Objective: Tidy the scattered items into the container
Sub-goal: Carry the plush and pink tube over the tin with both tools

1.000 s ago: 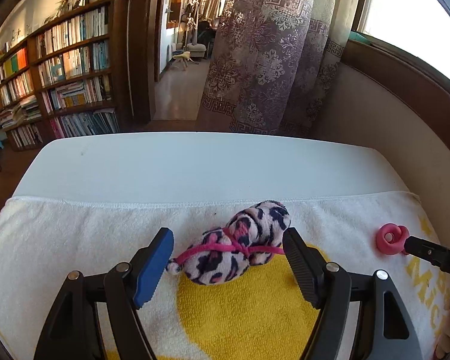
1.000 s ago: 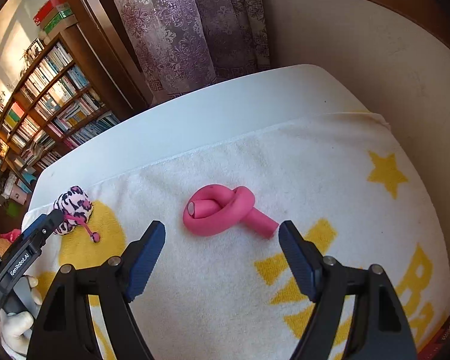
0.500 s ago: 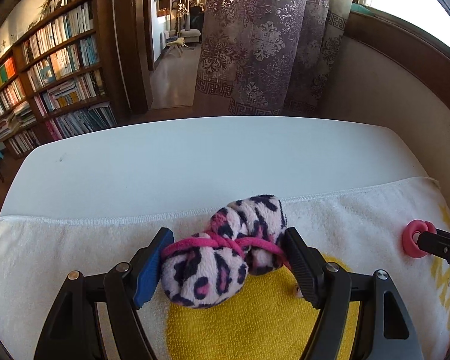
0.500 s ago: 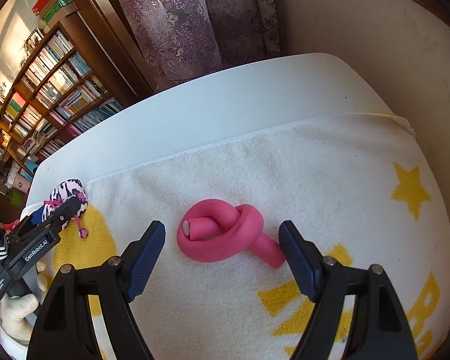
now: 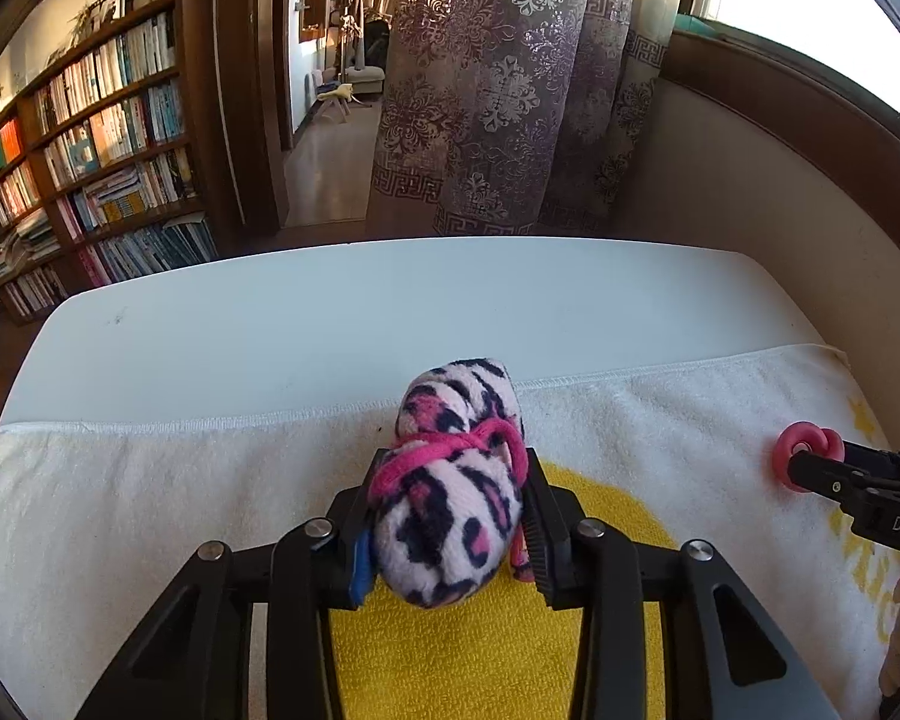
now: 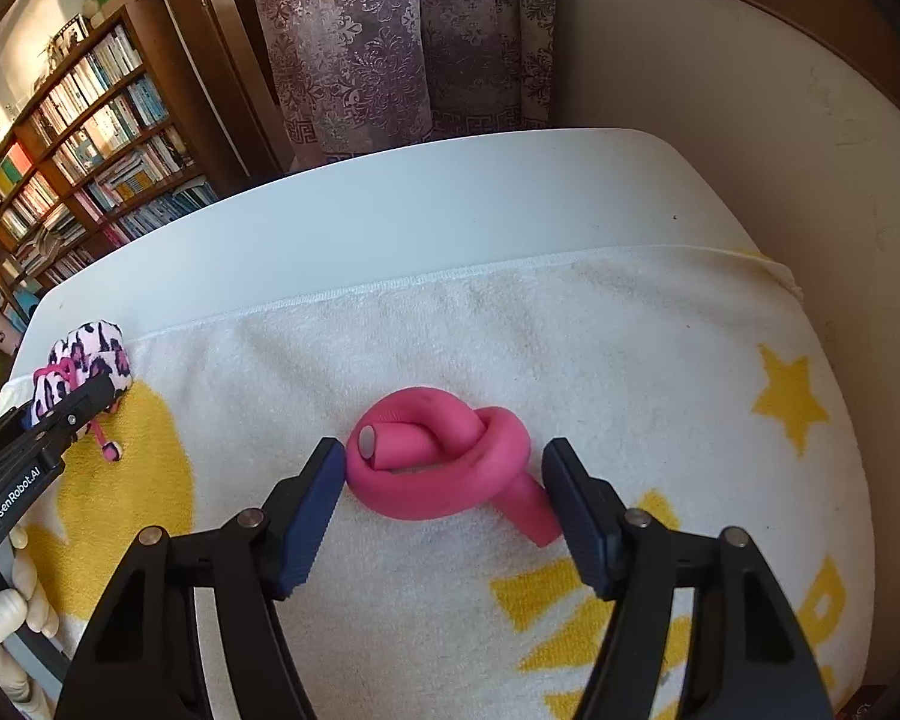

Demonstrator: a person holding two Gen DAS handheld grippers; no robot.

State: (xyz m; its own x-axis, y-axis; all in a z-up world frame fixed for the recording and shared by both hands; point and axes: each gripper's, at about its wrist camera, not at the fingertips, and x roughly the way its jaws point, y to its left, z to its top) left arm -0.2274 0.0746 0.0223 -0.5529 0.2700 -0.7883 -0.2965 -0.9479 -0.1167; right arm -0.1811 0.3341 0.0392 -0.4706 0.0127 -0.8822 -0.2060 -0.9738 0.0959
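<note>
Left wrist view: the left gripper (image 5: pixel 447 531) has its jaws clamped on the plush (image 5: pixel 450 492) at centre frame, low over the towel (image 5: pixel 150 510). The pick looks made; next it needs lifting and carrying to the container, which no view shows

Right wrist view: the right gripper (image 6: pixel 444 504) has its jaws spread either side of the pink knot (image 6: pixel 444 462), the left pad touching it. Closing comes next, judging by that
</note>
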